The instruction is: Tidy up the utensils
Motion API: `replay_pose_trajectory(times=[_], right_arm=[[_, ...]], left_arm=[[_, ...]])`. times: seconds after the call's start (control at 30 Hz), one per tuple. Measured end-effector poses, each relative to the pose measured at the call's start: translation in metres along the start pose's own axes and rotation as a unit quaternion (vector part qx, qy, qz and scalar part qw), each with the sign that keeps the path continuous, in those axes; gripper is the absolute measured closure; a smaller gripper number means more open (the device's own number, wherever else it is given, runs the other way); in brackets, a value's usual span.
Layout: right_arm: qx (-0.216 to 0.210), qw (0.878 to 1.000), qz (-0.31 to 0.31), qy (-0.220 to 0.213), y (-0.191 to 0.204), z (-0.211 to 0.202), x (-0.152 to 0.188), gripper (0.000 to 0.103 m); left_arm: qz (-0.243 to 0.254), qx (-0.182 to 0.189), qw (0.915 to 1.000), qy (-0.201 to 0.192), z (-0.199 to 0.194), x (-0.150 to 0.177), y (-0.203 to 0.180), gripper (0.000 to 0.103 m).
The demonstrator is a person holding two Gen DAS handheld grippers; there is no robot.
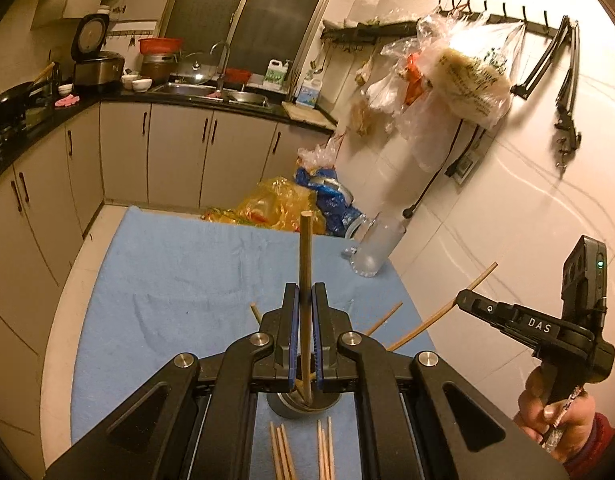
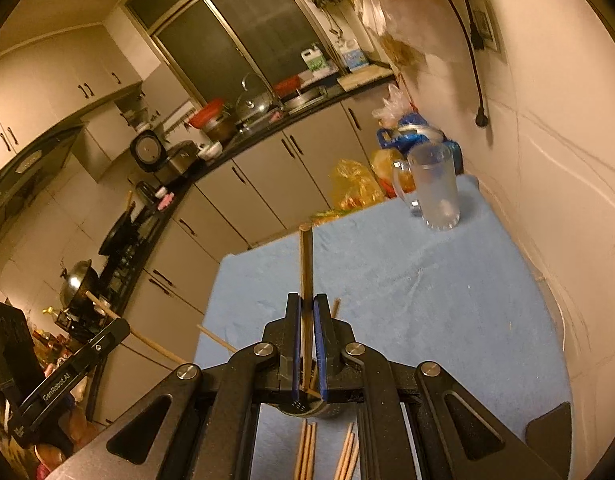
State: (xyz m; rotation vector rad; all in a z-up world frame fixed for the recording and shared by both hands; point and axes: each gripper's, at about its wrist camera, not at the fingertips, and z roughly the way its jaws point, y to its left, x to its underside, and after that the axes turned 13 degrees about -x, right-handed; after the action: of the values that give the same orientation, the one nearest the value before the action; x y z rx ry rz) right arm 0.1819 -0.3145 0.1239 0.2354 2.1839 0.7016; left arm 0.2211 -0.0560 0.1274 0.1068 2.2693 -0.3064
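From my left wrist, the left gripper [image 1: 306, 300] clamps a chopstick [image 1: 306, 264] upright over the cup [image 1: 303, 406]. From my right wrist, the right gripper [image 2: 306, 304] pinches another stick [image 2: 306, 264] above that cup [image 2: 307, 407].

White letters "DAS" stand on the black arm of the right gripper [image 1: 463, 298] in the left wrist view. "GenRobot.AI" runs in white along the side of the left gripper [image 2: 119, 326] in the right wrist view. The hanging bag [image 1: 473, 80] carries dark print, seemingly several lines, too blurred to read.
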Motion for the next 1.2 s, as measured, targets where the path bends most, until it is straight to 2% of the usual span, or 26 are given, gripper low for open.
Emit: replay_pose_trajectory(times=[0.27,0.7,1.2], right_arm=[[0.014,1.0,0.009,0.025,-0.017,0.026,0.014,0.096],[0.027,0.997,0.009,0.075,-0.026,0.068,0.037,0.095],[0.022,0.998,0.007,0.062,-0.019,0.043,0.034,0.095]], left_arm=[[-0.006,-0.008,0.9995,0.03,0.032,0.019,0.0,0.097],[-0.006,-0.012,0.9982,0.059,0.053,0.039,0.0,0.097],[-0.01,-0.01,0.9989,0.045,0.032,0.037,0.005,0.097]])
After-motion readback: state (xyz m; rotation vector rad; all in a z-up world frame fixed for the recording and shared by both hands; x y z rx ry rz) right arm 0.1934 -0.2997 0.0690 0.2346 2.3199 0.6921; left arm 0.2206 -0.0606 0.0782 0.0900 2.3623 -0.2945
